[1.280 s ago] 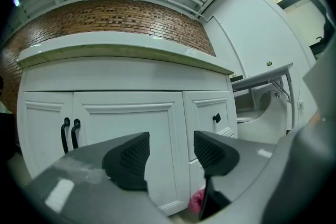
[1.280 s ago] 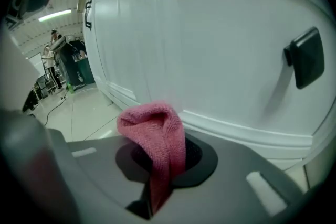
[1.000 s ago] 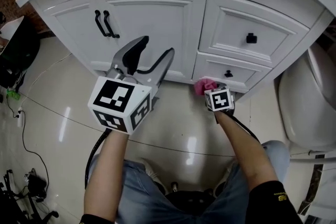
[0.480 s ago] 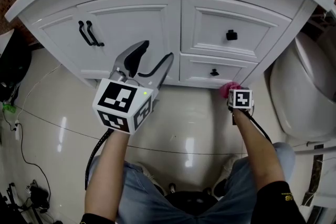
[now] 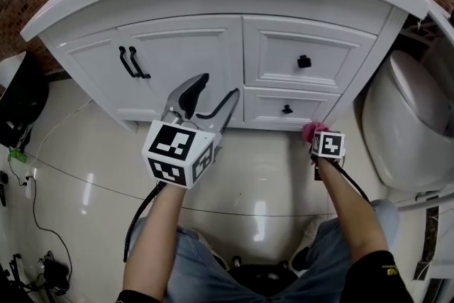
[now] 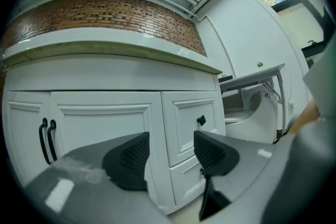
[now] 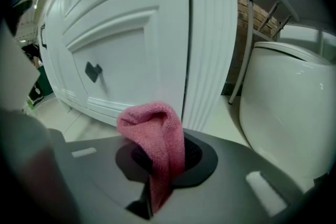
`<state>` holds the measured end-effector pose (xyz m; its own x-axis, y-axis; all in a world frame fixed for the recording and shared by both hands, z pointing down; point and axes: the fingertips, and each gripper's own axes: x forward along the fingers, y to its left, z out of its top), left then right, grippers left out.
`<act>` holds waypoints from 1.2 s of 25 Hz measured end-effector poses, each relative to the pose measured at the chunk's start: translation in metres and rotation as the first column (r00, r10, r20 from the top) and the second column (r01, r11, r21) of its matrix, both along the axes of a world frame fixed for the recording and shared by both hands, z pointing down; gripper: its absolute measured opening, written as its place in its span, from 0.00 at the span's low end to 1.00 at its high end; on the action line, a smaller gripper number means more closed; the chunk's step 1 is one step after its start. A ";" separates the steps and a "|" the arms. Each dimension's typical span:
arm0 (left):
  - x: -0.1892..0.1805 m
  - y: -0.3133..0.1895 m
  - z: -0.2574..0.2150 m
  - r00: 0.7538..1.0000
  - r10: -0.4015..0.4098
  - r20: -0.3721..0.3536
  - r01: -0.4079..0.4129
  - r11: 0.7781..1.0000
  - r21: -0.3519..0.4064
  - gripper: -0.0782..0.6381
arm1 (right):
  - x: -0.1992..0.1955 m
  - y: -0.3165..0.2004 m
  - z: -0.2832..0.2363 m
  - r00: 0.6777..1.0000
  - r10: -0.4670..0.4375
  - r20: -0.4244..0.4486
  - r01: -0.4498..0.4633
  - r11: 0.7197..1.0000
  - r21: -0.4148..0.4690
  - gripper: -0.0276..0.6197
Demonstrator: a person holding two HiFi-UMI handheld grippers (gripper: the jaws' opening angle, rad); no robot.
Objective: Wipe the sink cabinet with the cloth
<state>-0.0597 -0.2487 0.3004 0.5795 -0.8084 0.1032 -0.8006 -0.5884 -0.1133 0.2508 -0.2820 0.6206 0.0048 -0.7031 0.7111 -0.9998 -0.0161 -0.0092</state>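
since the right gripper (image 5: 318,137) has carried the pink cloth (image 5: 311,130) from under the lower drawer (image 5: 273,110) toward 3 o'clock, its fingers pinch it at the sink cabinet (image 5: 184,53) corner post (image 7: 210,34); the bottom pass looks nearly finished. left gripper (image 5: 216,89): fingers spread, empty.

Fuzzy cloth (image 7: 155,134) against smooth painted sink cabinet (image 7: 131,34).
The cloth pinched in the right gripper (image 7: 163,160) looks knitted, soft, matt pink. The sink cabinet just ahead of those jaws: smooth white paint, slight sheen, matt black knob (image 7: 93,71). The left gripper (image 6: 170,157): matt grey plastic-looking body, black pads (image 6: 131,157) finely ribbed. The floor (image 5: 269,181) under both jaws is glossy, reflective; the toilet (image 7: 294,97) right of the right jaws is glossy white.
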 end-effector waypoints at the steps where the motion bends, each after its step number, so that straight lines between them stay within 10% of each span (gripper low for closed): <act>1: 0.001 0.004 -0.003 1.000 0.005 0.001 -0.005 1.000 0.004 0.48 | -0.006 0.005 -0.010 1.000 0.002 0.029 -0.002 1.000 0.014 0.10; 7: 0.004 0.045 -0.018 1.000 0.020 -0.011 -0.019 0.999 0.026 0.48 | -0.041 0.032 -0.123 0.988 -0.086 0.130 0.053 0.970 0.237 0.10; 15: 0.021 0.096 -0.043 0.999 0.042 -0.007 -0.041 0.994 0.106 0.48 | -0.071 0.102 -0.286 0.960 -0.258 0.113 0.141 0.788 0.600 0.10; 21: 0.024 0.133 -0.031 0.993 0.015 -0.118 -0.007 0.998 0.065 0.48 | -0.072 0.156 -0.331 0.931 -0.298 0.211 0.075 0.722 0.688 0.10; 30: 0.024 0.135 -0.047 0.991 -0.059 -0.121 0.078 0.985 0.154 0.47 | -0.102 0.156 -0.355 0.951 -0.304 0.052 0.162 0.637 0.754 0.10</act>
